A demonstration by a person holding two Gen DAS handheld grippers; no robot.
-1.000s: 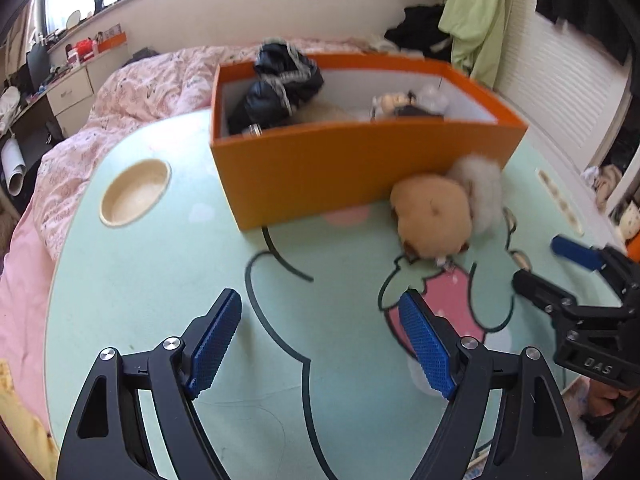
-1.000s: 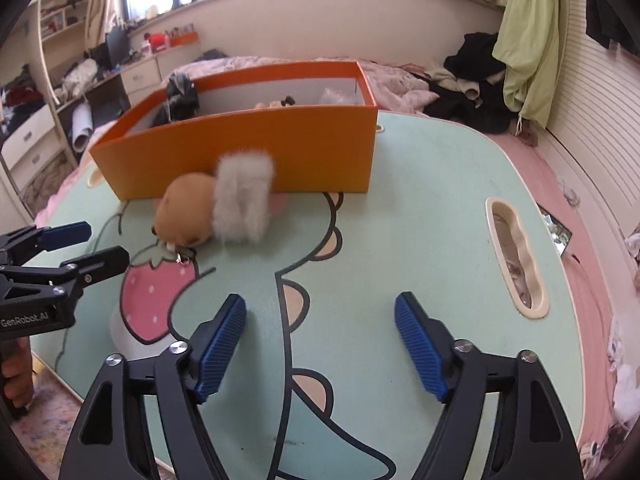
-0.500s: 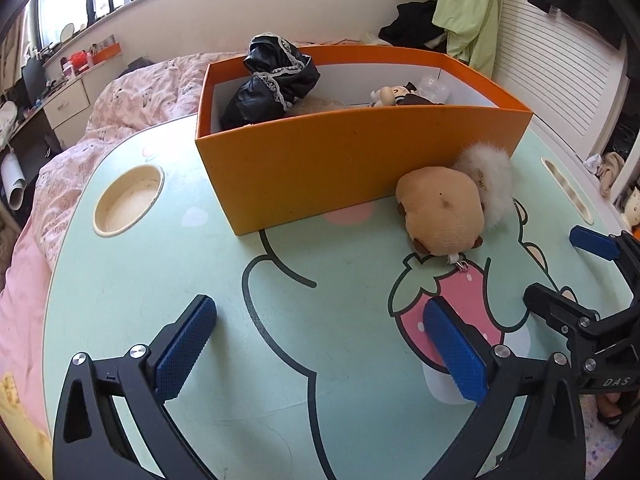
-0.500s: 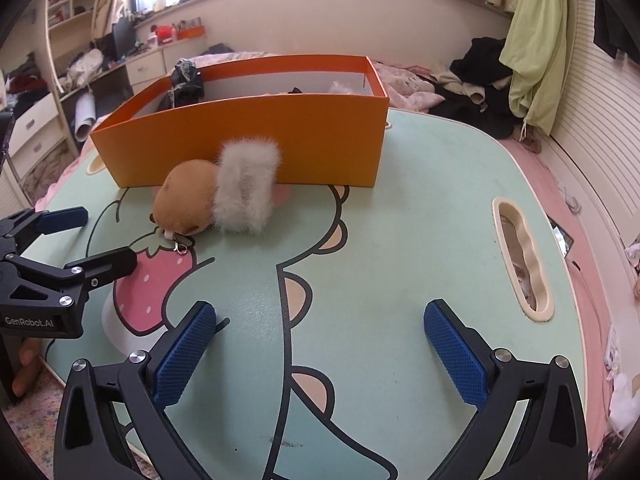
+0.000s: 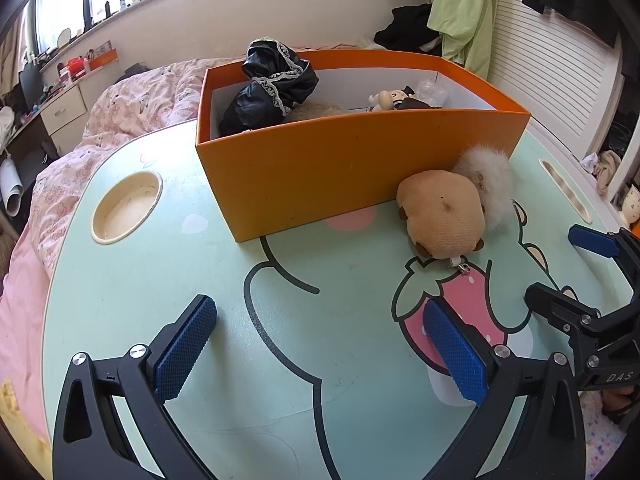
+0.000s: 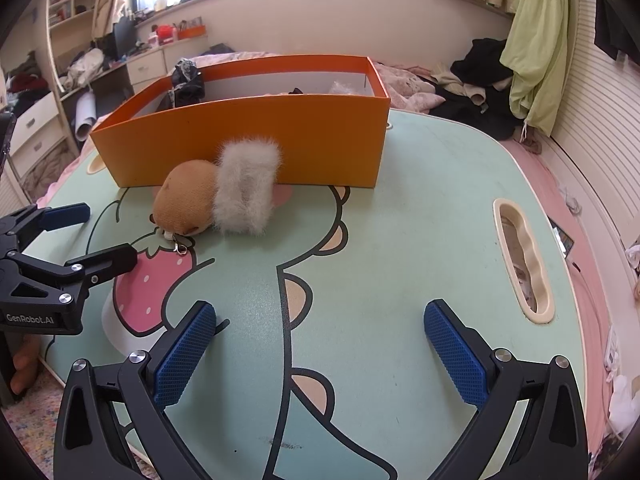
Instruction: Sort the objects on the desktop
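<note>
A tan plush toy [image 5: 442, 212] [image 6: 186, 196] with a metal clasp lies on the table against the orange box [image 5: 360, 164] [image 6: 248, 148]. A white fluffy piece [image 5: 490, 184] [image 6: 246, 188] leans on it. Inside the box sit a black lace-trimmed bundle [image 5: 272, 84] [image 6: 187, 82] and a small figure [image 5: 394, 101]. My left gripper [image 5: 320, 344] hovers wide open over the table, short of the toy, empty. My right gripper [image 6: 320, 352] is open too, nothing between its fingers. Each gripper shows in the other's view: the right [image 5: 576, 276], the left [image 6: 86, 236].
The pale green table [image 5: 120, 300] [image 6: 420, 208] bears a cartoon print, a round cup recess [image 5: 126, 206] at the left and a long slot [image 6: 524, 256] at the right. A pink bed [image 5: 132, 100] lies behind the table. Clothes [image 6: 532, 40] hang at the right.
Both grippers' jaws spread wider since the first frames and then held still. Both views shifted slightly; the toy, fluffy piece and box did not move.
</note>
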